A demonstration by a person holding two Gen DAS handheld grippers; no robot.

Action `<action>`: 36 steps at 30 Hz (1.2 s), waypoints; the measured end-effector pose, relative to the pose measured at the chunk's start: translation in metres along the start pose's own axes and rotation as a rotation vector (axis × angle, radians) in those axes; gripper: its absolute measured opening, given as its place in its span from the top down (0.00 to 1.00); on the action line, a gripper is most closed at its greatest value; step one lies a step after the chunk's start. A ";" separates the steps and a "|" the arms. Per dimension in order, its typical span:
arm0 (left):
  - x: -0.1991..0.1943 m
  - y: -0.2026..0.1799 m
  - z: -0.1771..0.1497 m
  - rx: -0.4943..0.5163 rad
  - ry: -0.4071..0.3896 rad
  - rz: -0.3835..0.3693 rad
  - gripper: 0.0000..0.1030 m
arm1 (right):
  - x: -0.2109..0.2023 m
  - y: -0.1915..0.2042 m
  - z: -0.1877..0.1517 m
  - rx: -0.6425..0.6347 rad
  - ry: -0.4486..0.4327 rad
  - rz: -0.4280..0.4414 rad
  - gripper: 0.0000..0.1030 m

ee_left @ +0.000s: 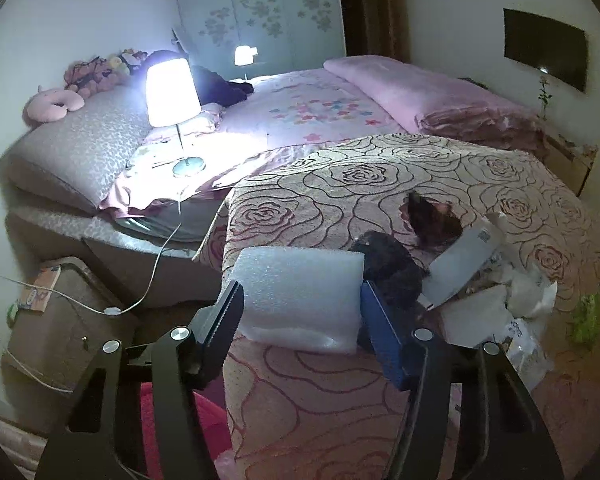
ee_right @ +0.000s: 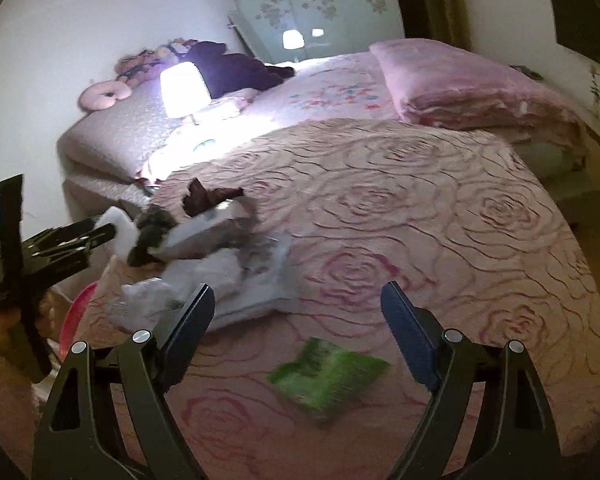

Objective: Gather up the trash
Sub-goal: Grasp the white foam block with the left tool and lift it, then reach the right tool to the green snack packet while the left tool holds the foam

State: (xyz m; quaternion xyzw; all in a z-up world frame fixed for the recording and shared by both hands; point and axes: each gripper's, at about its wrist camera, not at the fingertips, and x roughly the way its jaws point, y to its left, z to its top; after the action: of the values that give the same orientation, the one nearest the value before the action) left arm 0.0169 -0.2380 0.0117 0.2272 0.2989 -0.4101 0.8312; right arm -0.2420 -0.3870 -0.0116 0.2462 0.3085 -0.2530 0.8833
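We have the left gripper (ee_left: 300, 300) closed around a white foam block (ee_left: 300, 296) at the near edge of the rose-patterned bedspread (ee_left: 340, 184); its fingers seem to press both sides, though the right contact is partly hidden. Our right gripper (ee_right: 298, 320) hangs with fingers wide apart, empty, over a green wrapper (ee_right: 328, 380). The foam is soft and light, so a weak squeeze could let it slip, and lifting may drag the dark scrap (ee_left: 392, 272) beside it. The remaining heap of paper and plastic trash (ee_right: 228, 264) sits loose on soft, yielding cloth. A lit bedside lamp (ee_left: 172, 92) glares across the dim bedroom.
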 end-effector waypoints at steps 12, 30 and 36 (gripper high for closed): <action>0.007 0.007 0.007 -0.015 0.030 -0.031 0.21 | 0.003 -0.011 -0.003 0.021 0.008 0.003 0.20; 0.022 -0.001 0.010 0.035 0.002 0.047 0.29 | 0.009 -0.020 -0.006 0.038 0.028 -0.010 0.20; 0.013 -0.002 0.007 0.035 -0.006 0.008 0.30 | 0.005 -0.018 -0.004 0.036 0.020 -0.008 0.20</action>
State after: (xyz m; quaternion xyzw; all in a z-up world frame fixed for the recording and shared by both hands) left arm 0.0241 -0.2502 0.0075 0.2415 0.2886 -0.4126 0.8295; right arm -0.2515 -0.3997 -0.0233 0.2631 0.3136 -0.2597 0.8746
